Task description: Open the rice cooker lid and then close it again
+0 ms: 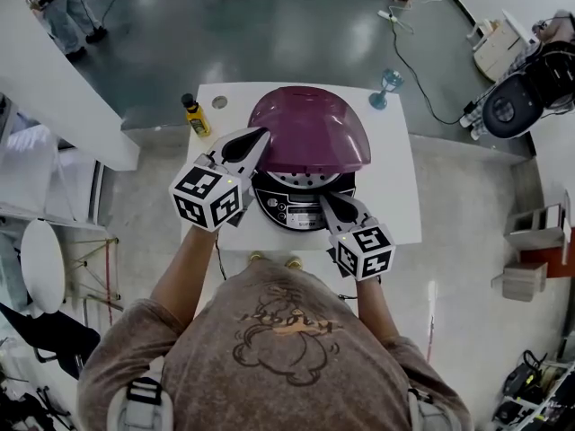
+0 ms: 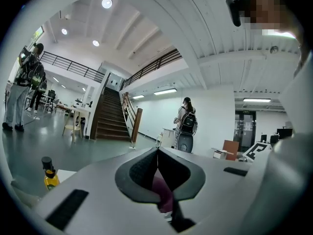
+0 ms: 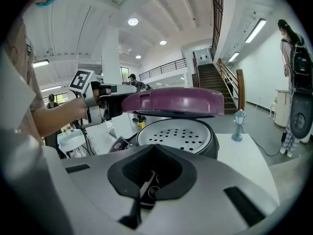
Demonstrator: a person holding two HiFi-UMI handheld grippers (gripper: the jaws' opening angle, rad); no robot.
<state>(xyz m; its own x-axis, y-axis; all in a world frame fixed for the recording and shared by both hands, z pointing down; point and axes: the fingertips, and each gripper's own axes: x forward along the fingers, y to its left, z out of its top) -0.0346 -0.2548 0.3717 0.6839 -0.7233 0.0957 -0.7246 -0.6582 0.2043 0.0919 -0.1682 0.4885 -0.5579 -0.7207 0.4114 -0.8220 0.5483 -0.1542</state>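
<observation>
rice cooker lid partly open, left claw at its rim

the rice cooker lid [image 1: 310,128], purple, stands partly open above the cooker [image 1: 266,192] on the white counter [image 1: 395,196]. in the head view it hides the pot. only the right gripper view shows the gap beneath it and the perforated inner plate [image 3: 178,136]. the left claw [image 1: 254,139], jaws together, sits at the lid's front-left edge; its own view gives just a purple sliver and a yellow bottle [image 2: 49,175]. the right claw [image 1: 331,203], jaws together and holding nothing, points at the control panel [image 1: 301,212].
</observation>
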